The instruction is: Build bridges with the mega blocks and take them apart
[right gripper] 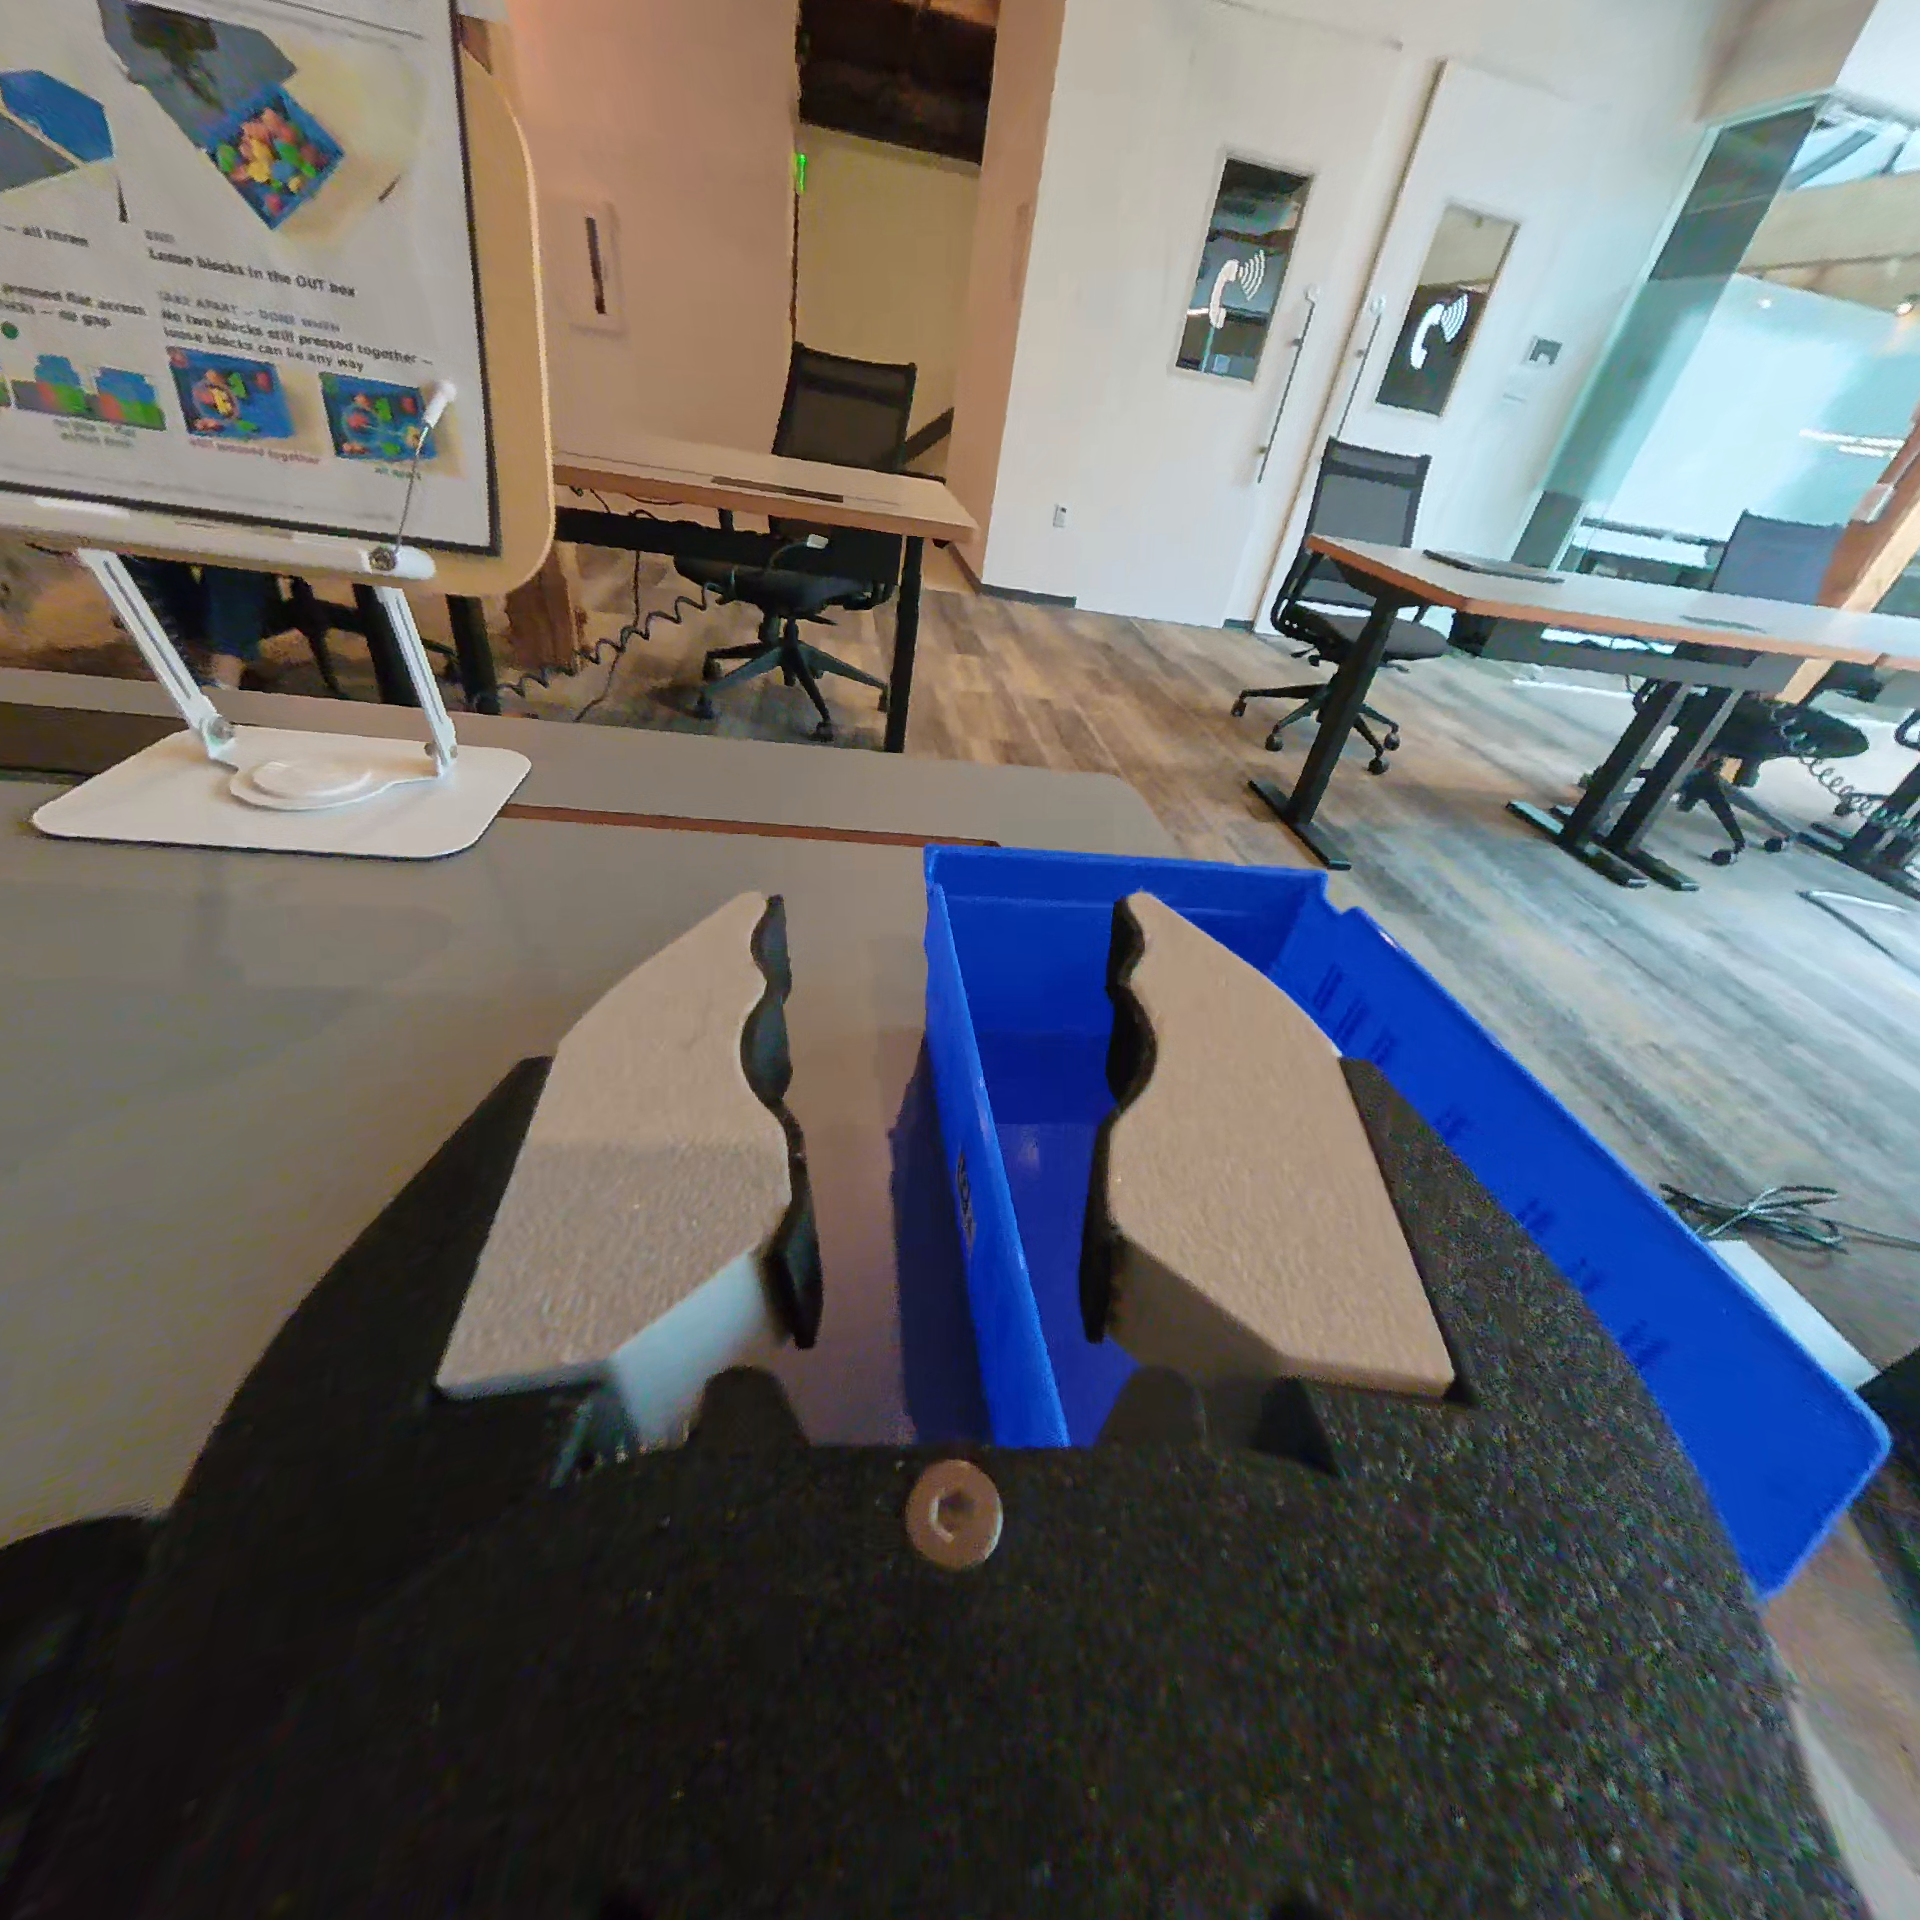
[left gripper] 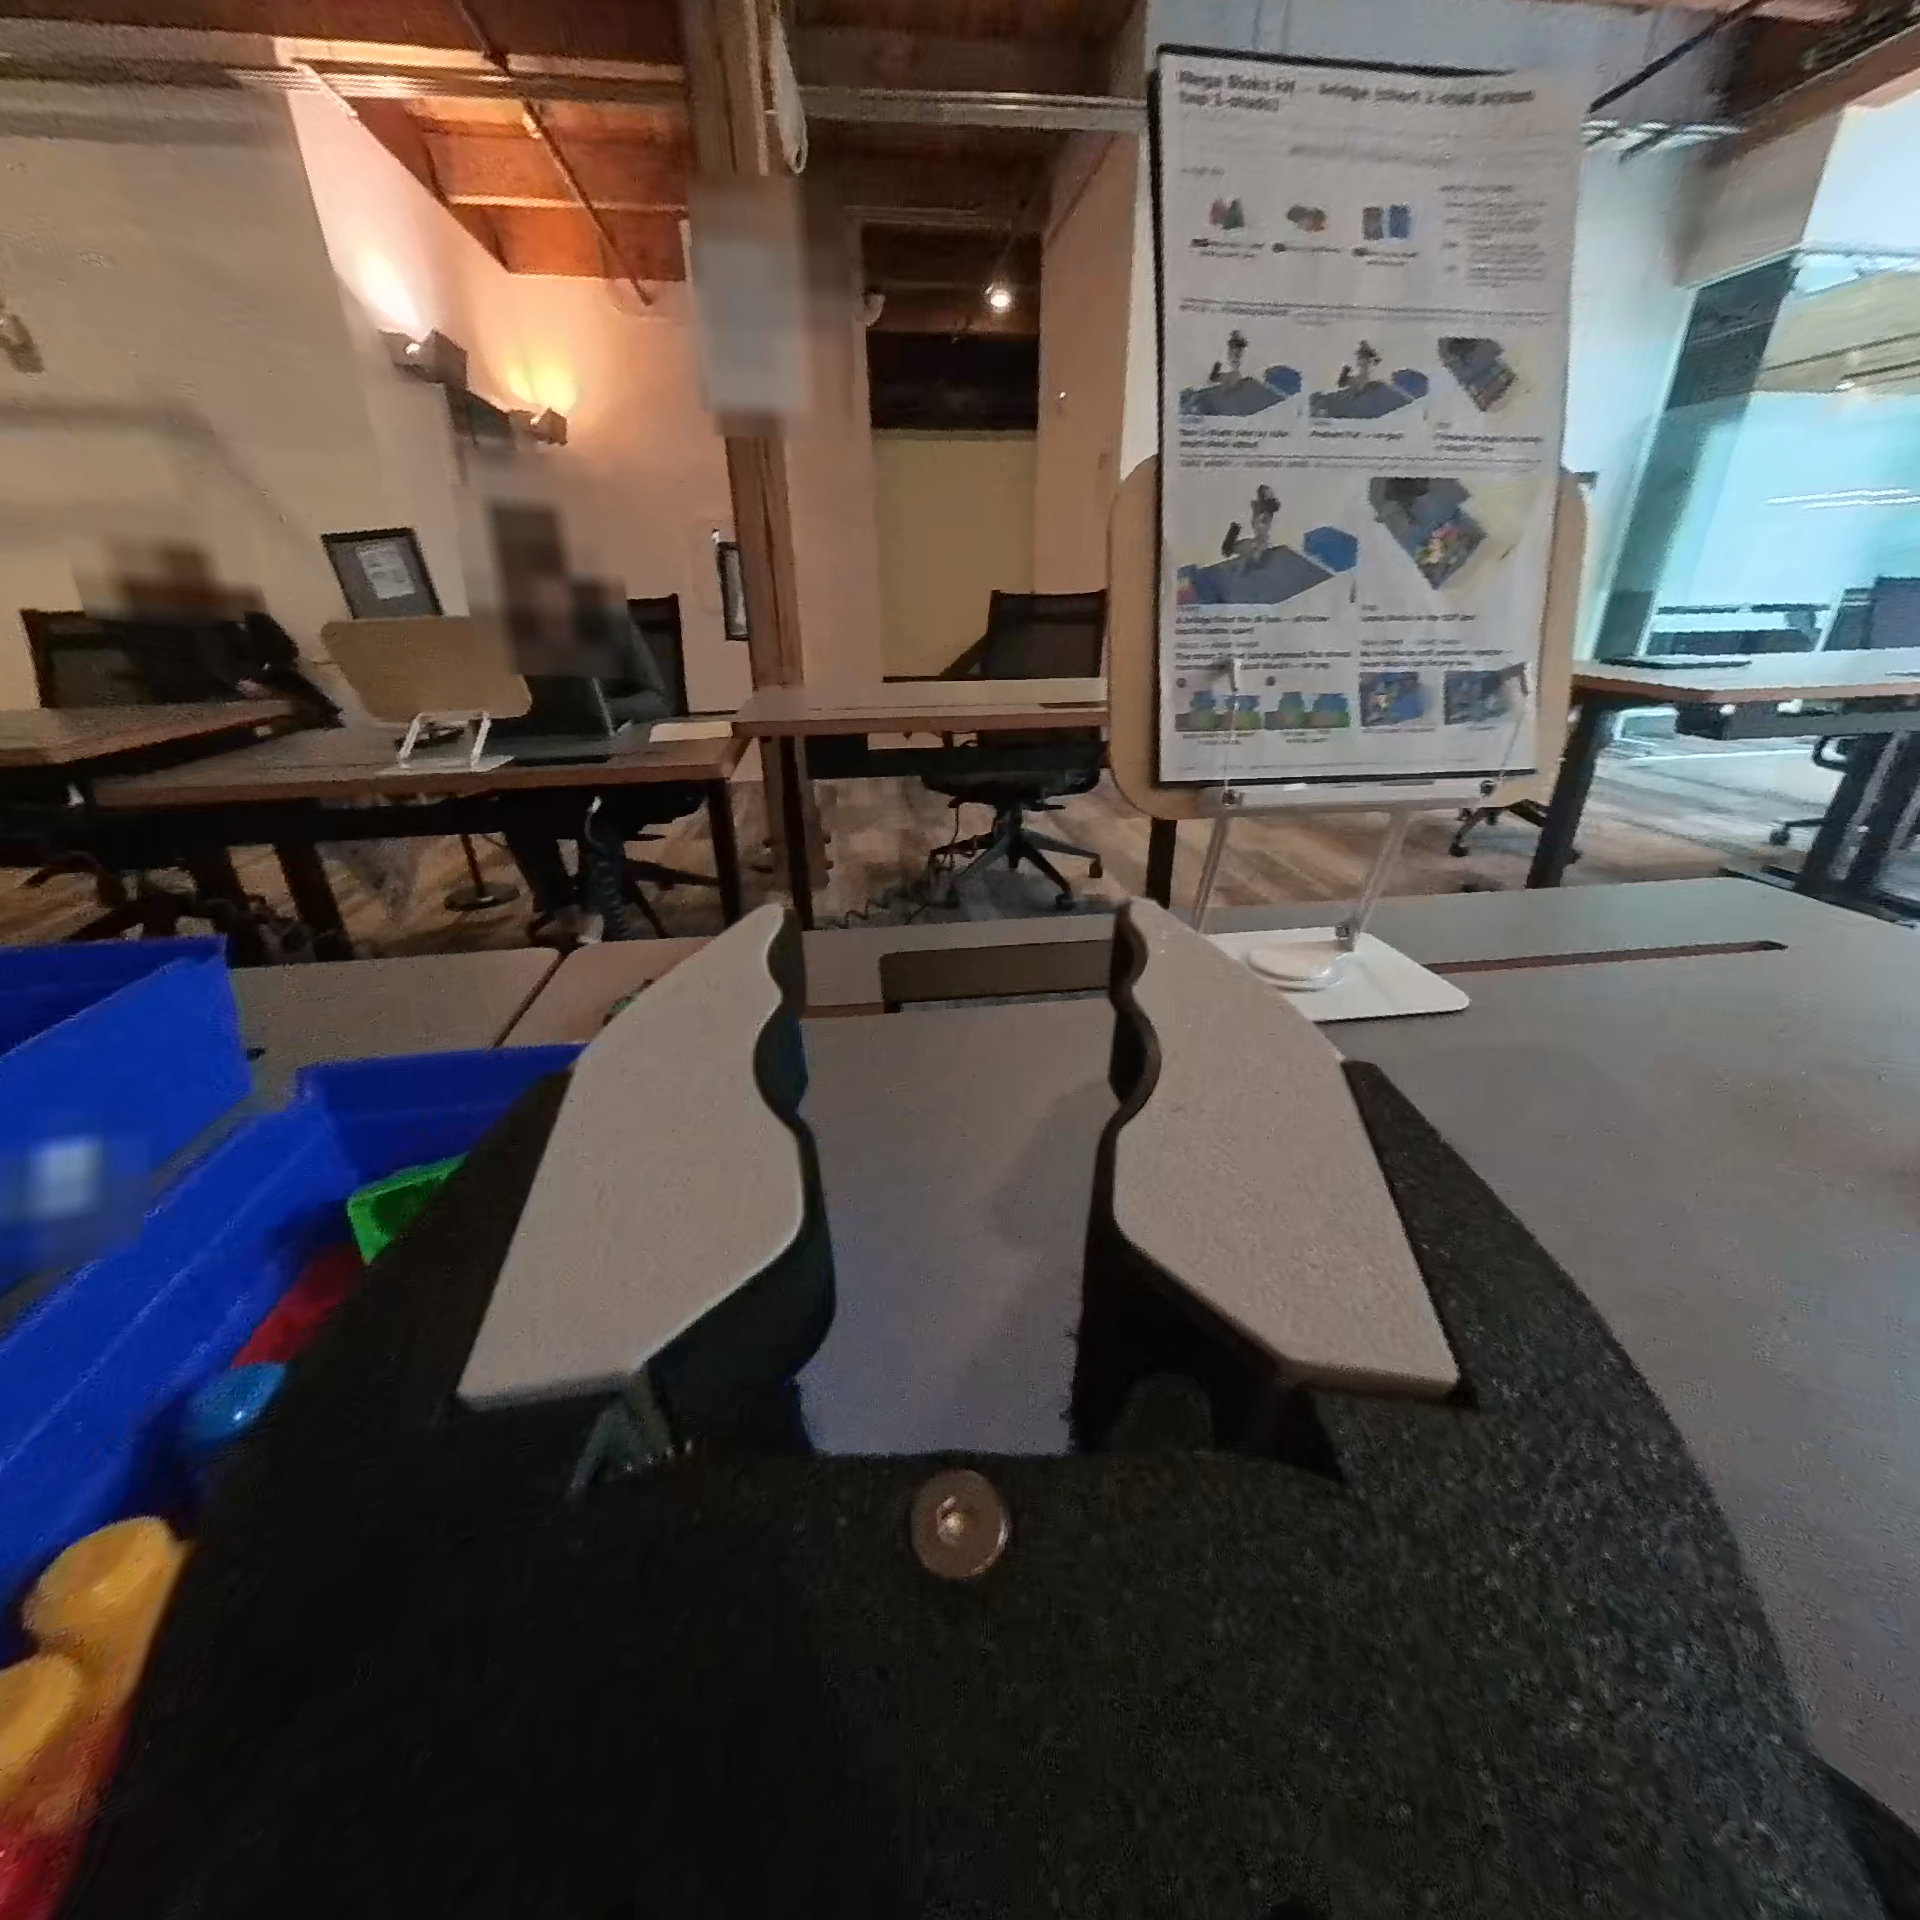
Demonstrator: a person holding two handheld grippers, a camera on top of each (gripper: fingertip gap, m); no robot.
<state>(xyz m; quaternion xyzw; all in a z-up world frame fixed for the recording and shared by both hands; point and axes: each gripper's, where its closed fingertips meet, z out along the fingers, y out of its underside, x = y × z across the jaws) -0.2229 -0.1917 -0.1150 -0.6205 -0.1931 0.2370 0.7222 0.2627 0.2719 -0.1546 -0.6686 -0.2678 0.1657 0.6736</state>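
Observation:
My left gripper (left gripper: 956, 935) is open and empty above the grey table (left gripper: 1558, 1143). To its left stands a blue bin (left gripper: 135, 1340) holding loose mega blocks: a green one (left gripper: 400, 1205), a red one (left gripper: 296, 1309), a blue one (left gripper: 234, 1397) and yellow ones (left gripper: 94, 1590). My right gripper (right gripper: 945, 925) is open and empty, held over the left wall of a second blue bin (right gripper: 1558, 1164). No blocks show in the visible part of that bin.
A white stand (left gripper: 1351, 977) holds an instruction sheet (left gripper: 1361, 416) at the back of the table; it also shows in the right wrist view (right gripper: 281, 790). Another blue bin (left gripper: 114, 1029) sits behind the block bin. The table's right edge runs beside the second bin.

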